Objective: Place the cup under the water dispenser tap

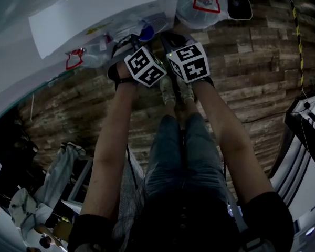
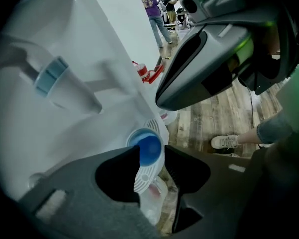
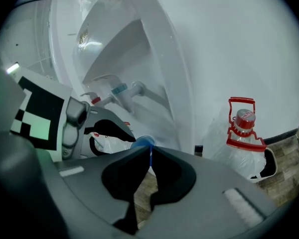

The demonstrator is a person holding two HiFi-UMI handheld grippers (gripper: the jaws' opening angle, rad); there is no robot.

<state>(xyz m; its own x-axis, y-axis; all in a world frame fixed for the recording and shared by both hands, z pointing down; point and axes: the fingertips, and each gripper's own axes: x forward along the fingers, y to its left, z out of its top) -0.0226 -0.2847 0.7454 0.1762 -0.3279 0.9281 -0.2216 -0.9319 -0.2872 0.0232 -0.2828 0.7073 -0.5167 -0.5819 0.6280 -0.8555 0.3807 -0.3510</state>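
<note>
Left gripper point(image 2: 151, 153), fingers apart, hovers over blue cup point(image 2: 149, 146) on drip tray point(image 2: 142, 177).

The water dispenser point(image 1: 94, 14) is the brightest thing here; its white panels take soft, even light, with faint shadow beneath its taps point(image 3: 120, 91). Away from the dispenser the wooden floor point(image 1: 252, 72) sinks into murk, underexposed. Both gripper views bend hard around the dispenser and fade to black corners. In front of it the left gripper point(image 2: 152, 166) and right gripper point(image 3: 149, 168) look soft and unfocused. A green glow tints the marker cube point(image 3: 37, 113).
</note>
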